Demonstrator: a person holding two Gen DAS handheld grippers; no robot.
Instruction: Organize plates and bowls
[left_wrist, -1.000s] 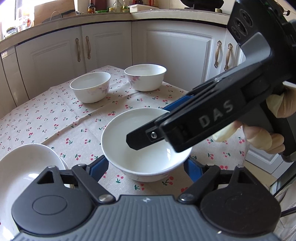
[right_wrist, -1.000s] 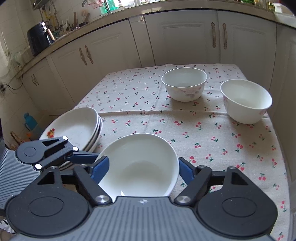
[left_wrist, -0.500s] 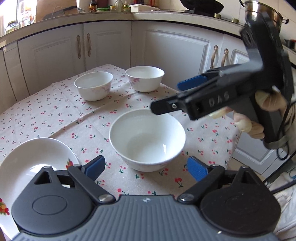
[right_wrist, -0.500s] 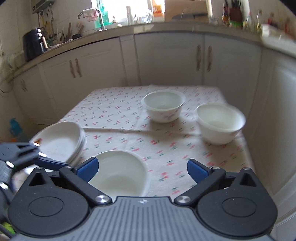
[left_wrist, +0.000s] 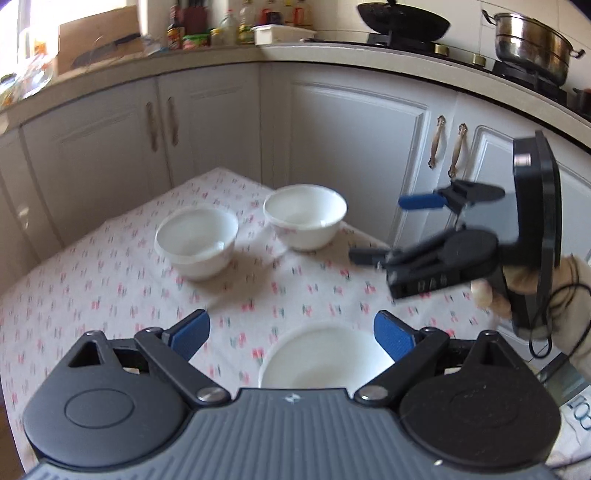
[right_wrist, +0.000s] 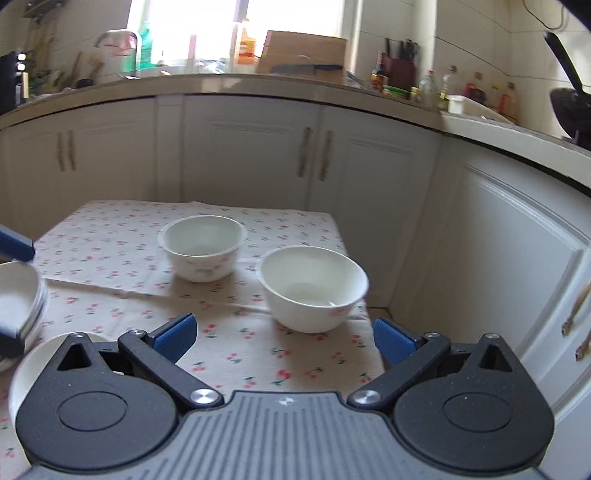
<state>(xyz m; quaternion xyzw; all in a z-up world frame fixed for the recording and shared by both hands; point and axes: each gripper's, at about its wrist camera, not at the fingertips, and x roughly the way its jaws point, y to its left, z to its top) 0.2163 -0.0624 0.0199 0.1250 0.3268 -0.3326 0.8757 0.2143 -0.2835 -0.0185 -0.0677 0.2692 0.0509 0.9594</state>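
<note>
My left gripper (left_wrist: 291, 334) is open and hangs above a white bowl (left_wrist: 325, 358) on the cherry-print cloth; its pads do not touch the bowl. Two more white bowls (left_wrist: 195, 240) (left_wrist: 304, 216) stand side by side at the far end. My right gripper (left_wrist: 384, 229) shows at the right, open and empty, held by a hand. In the right wrist view the right gripper (right_wrist: 284, 336) faces the far bowls (right_wrist: 203, 247) (right_wrist: 312, 288). The near bowl (right_wrist: 37, 365) sits at the lower left, beside a stack of plates (right_wrist: 18, 306).
The table's right edge (right_wrist: 369, 325) drops off just past the nearer far bowl. White cabinets (right_wrist: 251, 155) enclose the table at the back and right. The counter holds bottles (left_wrist: 243, 26), a wok (left_wrist: 402, 22) and a steel pot (left_wrist: 532, 40).
Both grippers' jaws widened off the near bowl, which stays on the cloth. The left gripper rose and drew back. The right gripper swung right, away from the bowl, to face the two far bowls.
</note>
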